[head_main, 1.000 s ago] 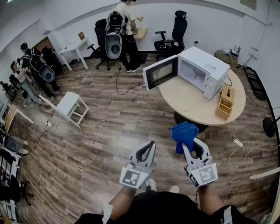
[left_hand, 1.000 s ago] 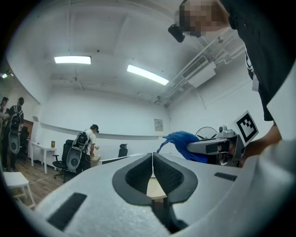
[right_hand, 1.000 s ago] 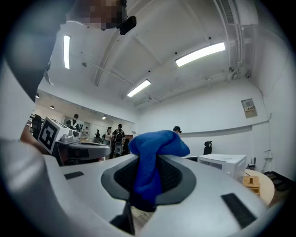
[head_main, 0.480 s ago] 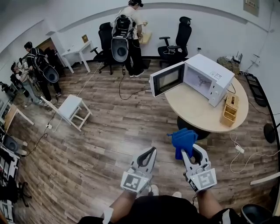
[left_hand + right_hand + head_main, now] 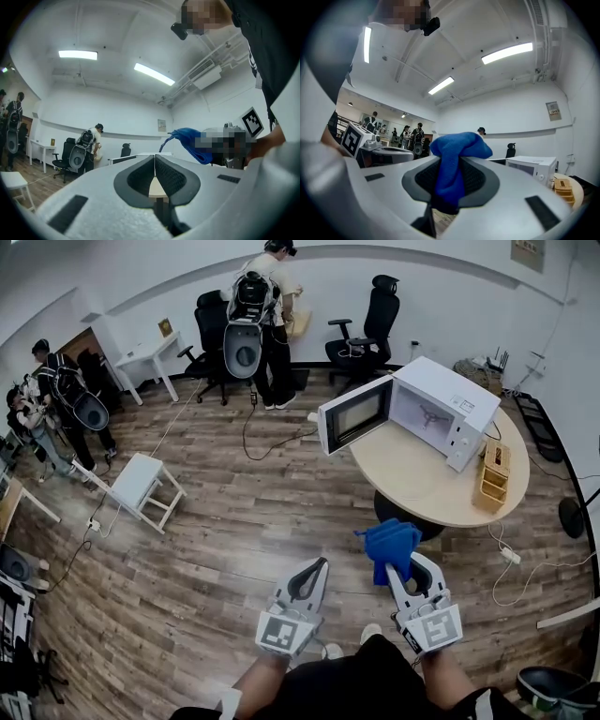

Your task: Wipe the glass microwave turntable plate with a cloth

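My right gripper (image 5: 401, 568) is shut on a blue cloth (image 5: 390, 541), which bunches up above its jaws; the right gripper view shows the cloth (image 5: 457, 157) pinched between the pads. To its left, my left gripper (image 5: 313, 568) is shut with nothing in it, its jaws pressed together (image 5: 154, 164). Both are held in front of my body, over the wooden floor. Ahead to the right, a white microwave (image 5: 441, 404) stands on a round table (image 5: 422, 486) with its door (image 5: 354, 414) swung open. I cannot make out the glass plate.
A wooden box (image 5: 494, 471) sits on the table to the right of the microwave. A white stool (image 5: 138, 483) lies tipped at the left. Cables run across the floor (image 5: 267, 440). Office chairs (image 5: 367, 322) and several people with gear stand at the back and left.
The head view has swayed a little and the grippers sit slightly lower in it. The cloth stays in the right gripper; the left stays shut.
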`<state>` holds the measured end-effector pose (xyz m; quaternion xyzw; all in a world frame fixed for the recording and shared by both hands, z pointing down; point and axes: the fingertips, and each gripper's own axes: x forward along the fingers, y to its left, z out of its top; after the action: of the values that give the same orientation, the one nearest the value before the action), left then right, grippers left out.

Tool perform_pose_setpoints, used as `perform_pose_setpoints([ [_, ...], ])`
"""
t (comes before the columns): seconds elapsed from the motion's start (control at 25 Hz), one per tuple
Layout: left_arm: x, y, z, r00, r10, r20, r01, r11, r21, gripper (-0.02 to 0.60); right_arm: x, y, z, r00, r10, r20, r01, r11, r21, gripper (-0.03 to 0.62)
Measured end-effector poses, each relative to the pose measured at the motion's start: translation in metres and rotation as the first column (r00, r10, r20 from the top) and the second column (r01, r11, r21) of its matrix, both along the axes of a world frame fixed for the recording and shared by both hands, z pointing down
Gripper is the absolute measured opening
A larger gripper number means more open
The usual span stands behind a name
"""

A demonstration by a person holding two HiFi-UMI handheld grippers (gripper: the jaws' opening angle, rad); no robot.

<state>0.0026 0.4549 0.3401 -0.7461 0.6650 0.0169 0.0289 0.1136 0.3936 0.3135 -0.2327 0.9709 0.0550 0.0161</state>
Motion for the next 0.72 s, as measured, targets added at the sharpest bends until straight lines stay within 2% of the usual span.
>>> perform_pose_setpoints([
  [0.24,-0.019,-0.041,0.001,1.0,0.017,0.001,-0.017,1.0,-0.004,0.006,-0.018,-0.041,0.004,1.0,0.026,-0.012,-0.026,1.0,0.005,0.086],
  [0.4,-0.029,-0.082,0.001,1.0,0.014,0.022,-0.014,1.0,-0.014,0.006,-0.031,-0.077,0.005,1.0,0.026,-0.016,-0.026,1.0,0.01,0.086],
  [0.72,-0.041,-0.159,-0.007,1.0,0.019,0.022,-0.019,1.0,-0.009,0.006,-0.043,-0.155,0.0,1.0,0.026,-0.004,-0.026,1.0,0.001,0.087],
])
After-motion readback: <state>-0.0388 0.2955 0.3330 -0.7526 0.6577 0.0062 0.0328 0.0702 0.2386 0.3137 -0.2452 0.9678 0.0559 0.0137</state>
